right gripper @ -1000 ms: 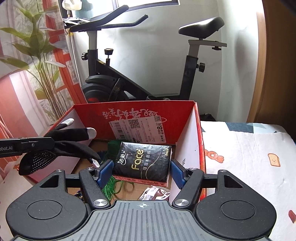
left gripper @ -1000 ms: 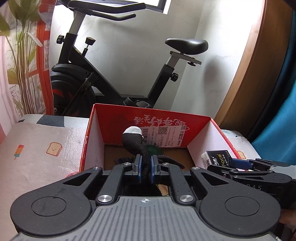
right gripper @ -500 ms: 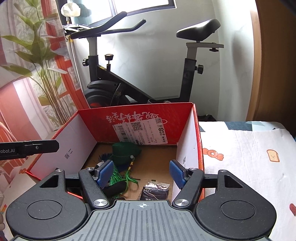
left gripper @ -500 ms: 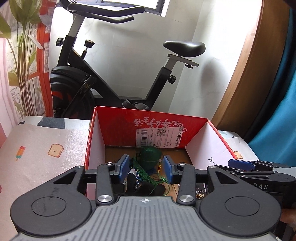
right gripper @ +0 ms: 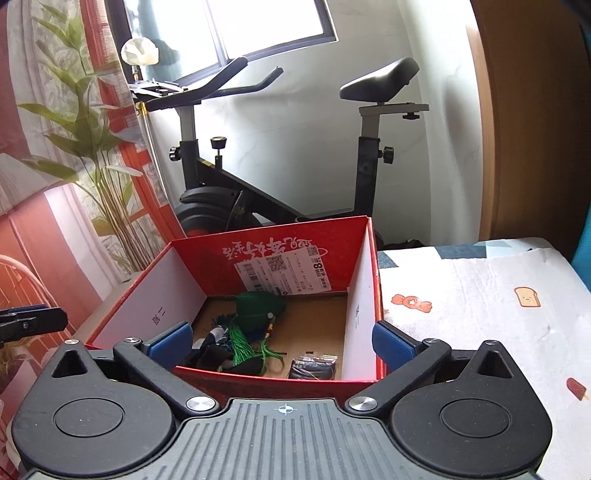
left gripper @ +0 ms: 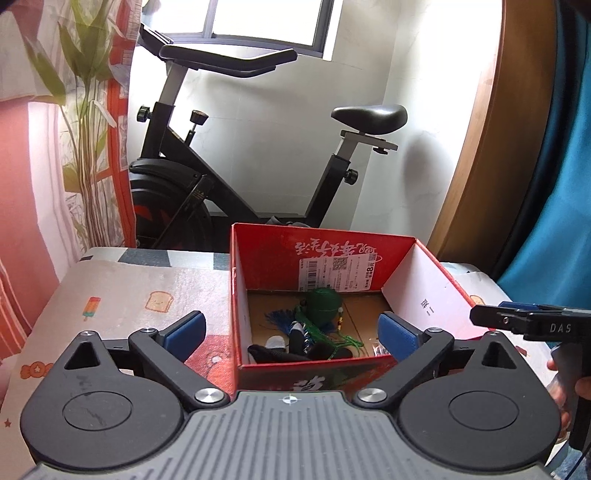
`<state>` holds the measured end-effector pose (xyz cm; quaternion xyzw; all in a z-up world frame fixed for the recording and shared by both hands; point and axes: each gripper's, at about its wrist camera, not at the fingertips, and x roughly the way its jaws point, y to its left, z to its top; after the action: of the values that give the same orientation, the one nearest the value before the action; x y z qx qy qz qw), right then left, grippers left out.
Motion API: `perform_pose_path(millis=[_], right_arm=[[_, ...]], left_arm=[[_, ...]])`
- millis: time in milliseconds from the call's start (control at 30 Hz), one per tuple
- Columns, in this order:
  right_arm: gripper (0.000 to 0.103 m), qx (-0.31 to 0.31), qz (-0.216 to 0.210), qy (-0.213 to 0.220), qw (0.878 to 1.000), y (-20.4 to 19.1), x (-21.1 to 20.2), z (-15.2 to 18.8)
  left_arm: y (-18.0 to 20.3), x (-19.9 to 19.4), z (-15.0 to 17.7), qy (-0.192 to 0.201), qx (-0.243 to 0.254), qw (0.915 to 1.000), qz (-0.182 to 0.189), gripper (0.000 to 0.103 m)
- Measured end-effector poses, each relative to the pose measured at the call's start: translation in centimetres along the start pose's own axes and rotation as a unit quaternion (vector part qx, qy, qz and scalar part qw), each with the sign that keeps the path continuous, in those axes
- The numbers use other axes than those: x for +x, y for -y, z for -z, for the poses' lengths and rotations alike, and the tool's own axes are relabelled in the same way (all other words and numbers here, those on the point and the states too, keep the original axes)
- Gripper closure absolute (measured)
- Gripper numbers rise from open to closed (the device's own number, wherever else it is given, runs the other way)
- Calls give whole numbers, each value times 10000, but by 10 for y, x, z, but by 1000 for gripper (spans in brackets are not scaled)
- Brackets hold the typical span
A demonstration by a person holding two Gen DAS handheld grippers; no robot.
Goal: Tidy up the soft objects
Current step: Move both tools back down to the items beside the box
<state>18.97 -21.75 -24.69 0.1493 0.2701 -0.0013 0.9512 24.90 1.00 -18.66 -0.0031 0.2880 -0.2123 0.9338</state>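
Now that both loads are let go: both grippers are empty
Left gripper [left gripper: 291, 334]: jaws opening, glove [left gripper: 280, 350] dropped in red box [left gripper: 424, 291]
Right gripper [right gripper: 282, 341]: jaws opening, tissue pack [right gripper: 312, 369] lies inside too
Meaning: these two items look stowed

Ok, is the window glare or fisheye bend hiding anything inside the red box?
Left wrist view: window blown out, wooden edge bowed, yet red box contents sharp. Right wrist view: window washed white, box floor evenly lit, green tassel and dark packet crisp.

Both wrist views, near, angled down, share red box [left gripper: 325, 254] [right gripper: 280, 240]
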Motion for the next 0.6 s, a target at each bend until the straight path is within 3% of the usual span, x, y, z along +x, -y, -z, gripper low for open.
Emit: perform_pose_path(millis=[600], right_arm=[[0, 217, 35, -393, 9990, 11, -14, 47]], left_arm=[[-38, -28, 69, -289, -922, 9943, -441, 0]])
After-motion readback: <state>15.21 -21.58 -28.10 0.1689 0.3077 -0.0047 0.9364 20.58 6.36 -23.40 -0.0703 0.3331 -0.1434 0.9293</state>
